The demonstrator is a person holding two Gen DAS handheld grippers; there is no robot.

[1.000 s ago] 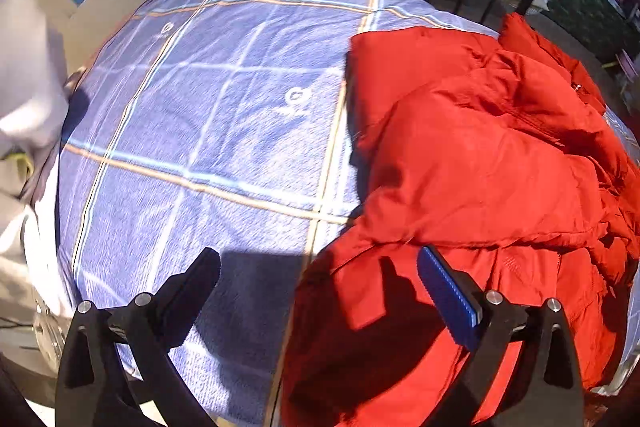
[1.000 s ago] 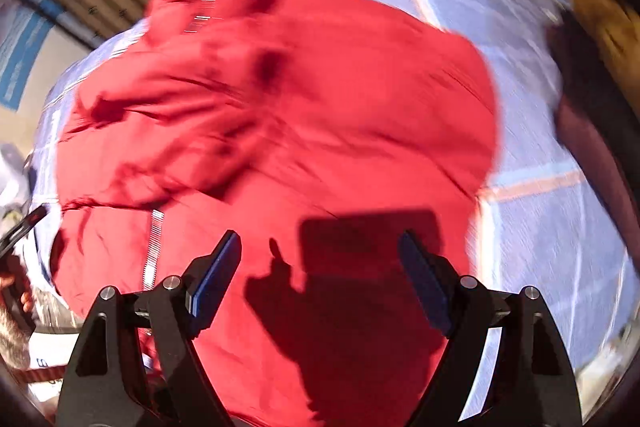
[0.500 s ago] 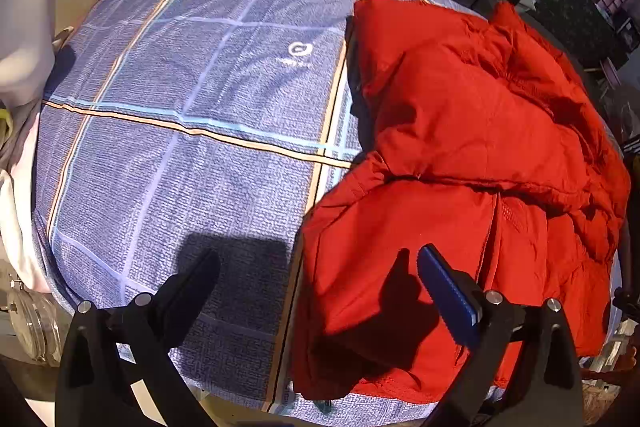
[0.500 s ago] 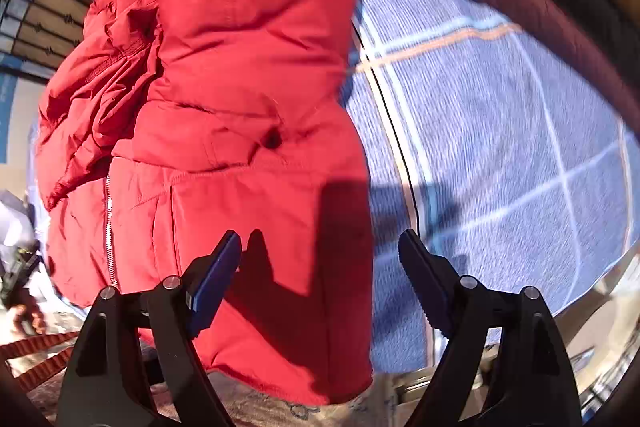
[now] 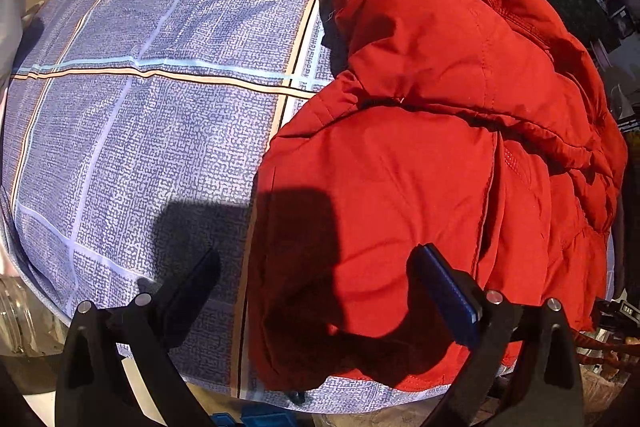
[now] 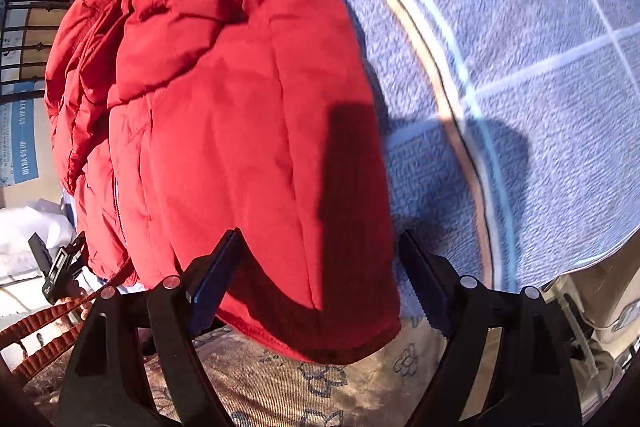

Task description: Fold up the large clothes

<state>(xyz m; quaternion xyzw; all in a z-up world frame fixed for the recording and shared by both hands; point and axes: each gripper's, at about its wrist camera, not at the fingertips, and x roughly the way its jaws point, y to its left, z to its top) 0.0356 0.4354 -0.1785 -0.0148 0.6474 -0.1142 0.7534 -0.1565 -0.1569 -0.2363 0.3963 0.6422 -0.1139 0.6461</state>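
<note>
Jacket (image 5: 420, 167): red and puffy, lying crumpled on the sheet's right part as the left view shows it; its hem is hanging over the near edge.
Sheet (image 5: 140, 127): blue with a plaid grid, covering the surface under the jacket.
Left tool (image 5: 316, 283): pointing steeply down, its jaws standing wide and gripping nothing; it is casting a shadow across sheet and jacket.
Right tool (image 6: 320, 275): jaws standing wide, straddling the jacket's (image 6: 240, 107) hem; the pads are not pressing the cloth.
</note>
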